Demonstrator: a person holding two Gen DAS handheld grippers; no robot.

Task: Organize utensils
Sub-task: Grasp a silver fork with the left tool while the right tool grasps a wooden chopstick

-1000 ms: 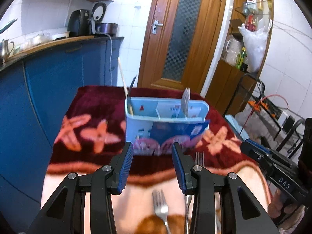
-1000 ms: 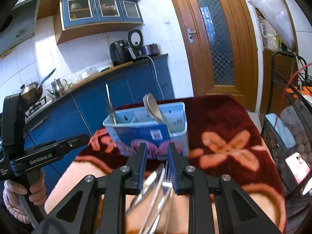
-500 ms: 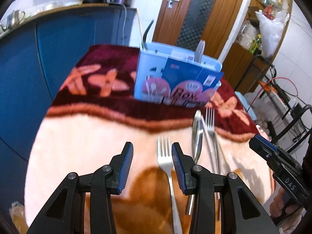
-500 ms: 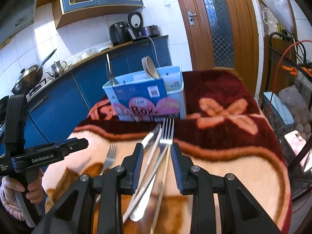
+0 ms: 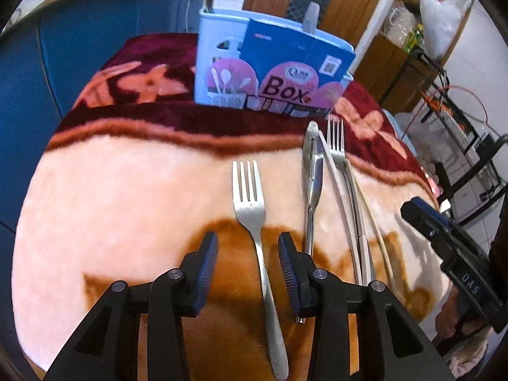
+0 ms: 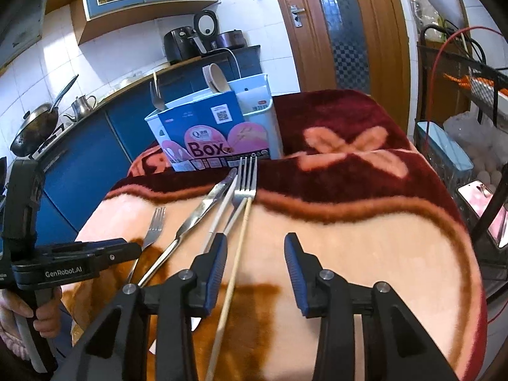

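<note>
A light blue utensil box [image 5: 254, 63] with a "Box" label stands at the far side of the blanket-covered table; it also shows in the right wrist view [image 6: 216, 133]. My left gripper [image 5: 247, 262] is open, its jaws on either side of a steel fork [image 5: 254, 209] lying on the blanket. To its right lie a knife [image 5: 312, 177], a second fork [image 5: 336, 146] and chopsticks [image 5: 355, 216]. My right gripper [image 6: 255, 263] is open and empty, just right of a wooden chopstick [image 6: 235, 266]. The knife [image 6: 203, 212] and the second fork [image 6: 247, 181] lie ahead of it.
The floral blanket [image 5: 127, 190] covers the whole table. Blue kitchen cabinets [image 6: 95, 133] stand to the left, a wooden door [image 6: 343, 31] behind. A wire rack [image 6: 460, 95] stands at the right edge. The box holds a wooden spoon [image 6: 217, 77] and other utensils.
Both grippers have pulled back from the box and come down toward the blanket. The left now straddles the lone fork. The right has shifted right of the utensil pile and opened wider.
</note>
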